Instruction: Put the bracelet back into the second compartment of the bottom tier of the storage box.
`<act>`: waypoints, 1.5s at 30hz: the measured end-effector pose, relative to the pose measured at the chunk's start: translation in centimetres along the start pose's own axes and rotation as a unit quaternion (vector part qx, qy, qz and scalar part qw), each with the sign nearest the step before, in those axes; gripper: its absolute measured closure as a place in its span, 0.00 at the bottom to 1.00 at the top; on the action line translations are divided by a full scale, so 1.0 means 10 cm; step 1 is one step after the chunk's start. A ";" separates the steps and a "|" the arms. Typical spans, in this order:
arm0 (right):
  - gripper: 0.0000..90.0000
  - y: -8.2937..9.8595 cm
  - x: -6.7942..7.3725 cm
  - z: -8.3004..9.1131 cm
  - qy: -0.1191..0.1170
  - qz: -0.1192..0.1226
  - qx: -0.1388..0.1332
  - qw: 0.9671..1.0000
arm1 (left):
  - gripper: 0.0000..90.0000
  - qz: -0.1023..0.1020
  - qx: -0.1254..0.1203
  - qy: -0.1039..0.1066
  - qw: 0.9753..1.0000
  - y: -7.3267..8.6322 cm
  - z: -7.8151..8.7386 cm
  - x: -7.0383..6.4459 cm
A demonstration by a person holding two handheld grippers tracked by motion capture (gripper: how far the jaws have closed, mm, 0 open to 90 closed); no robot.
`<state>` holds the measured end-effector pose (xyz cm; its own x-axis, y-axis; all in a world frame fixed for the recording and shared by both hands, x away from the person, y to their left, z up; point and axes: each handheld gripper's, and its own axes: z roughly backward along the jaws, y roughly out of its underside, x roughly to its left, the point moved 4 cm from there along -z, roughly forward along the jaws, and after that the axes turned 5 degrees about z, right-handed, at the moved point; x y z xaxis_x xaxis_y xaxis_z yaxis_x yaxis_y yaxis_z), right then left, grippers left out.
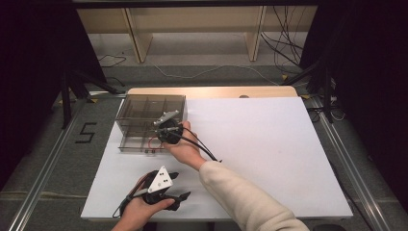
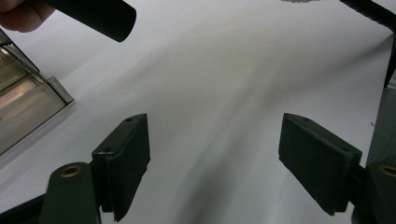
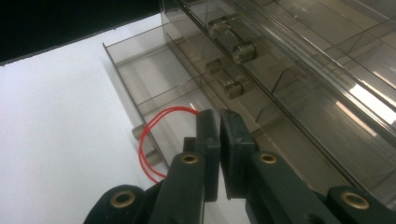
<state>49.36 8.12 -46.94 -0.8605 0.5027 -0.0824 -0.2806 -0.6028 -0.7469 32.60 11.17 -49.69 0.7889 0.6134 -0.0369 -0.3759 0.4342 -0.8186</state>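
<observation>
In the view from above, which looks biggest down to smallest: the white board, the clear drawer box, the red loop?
1. white board, by far the largest.
2. clear drawer box, on the board's far left corner.
3. red loop, a thin ring in the open bottom drawer.

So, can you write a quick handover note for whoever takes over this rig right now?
Left gripper: open, holding nothing, low over the white table near its front edge.
Right gripper: jaws nearly closed, at the clear drawer unit, over its pulled-out bottom drawer.
Red wire loop: lies in that drawer; whether the jaws pinch it is unclear.
Done: drawer open.
Left: probably confirm the loop is released, withdraw, close the drawer.
</observation>
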 end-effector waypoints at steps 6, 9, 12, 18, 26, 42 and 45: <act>0.97 -0.01 -0.01 -0.03 0.003 0.000 -0.002 1.000 | 0.27 0.000 0.000 0.000 1.000 0.00 0.00 0.00; 0.97 -0.03 -0.01 -0.03 0.005 0.000 -0.001 1.000 | 0.27 0.000 0.000 0.000 1.000 0.00 0.00 0.00; 0.97 -0.04 -0.02 -0.05 0.006 0.002 -0.001 1.000 | 0.27 0.000 0.000 0.000 1.000 0.00 0.00 0.00; 0.97 -0.05 -0.04 -0.06 0.006 -0.003 -0.001 1.000 | 0.27 0.000 -0.001 0.001 1.000 0.00 0.00 0.00; 0.97 -0.04 -0.06 -0.11 0.012 -0.007 0.004 1.000 | 0.27 -0.001 -0.001 0.002 1.000 0.00 0.00 0.00; 0.97 -0.02 -0.07 -0.17 0.018 -0.001 0.007 1.000 | 0.27 -0.001 -0.001 0.003 1.000 0.00 0.00 0.00; 0.97 -0.03 -0.06 -0.18 0.018 -0.001 0.008 1.000 | 0.27 0.000 -0.001 0.003 1.000 0.00 0.00 0.00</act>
<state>50.74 9.11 -47.87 -0.8442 0.5258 -0.1043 -0.2902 -0.6118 -0.7359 32.60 11.10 -49.67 0.7922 0.6090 -0.0395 -0.3742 0.4336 -0.8197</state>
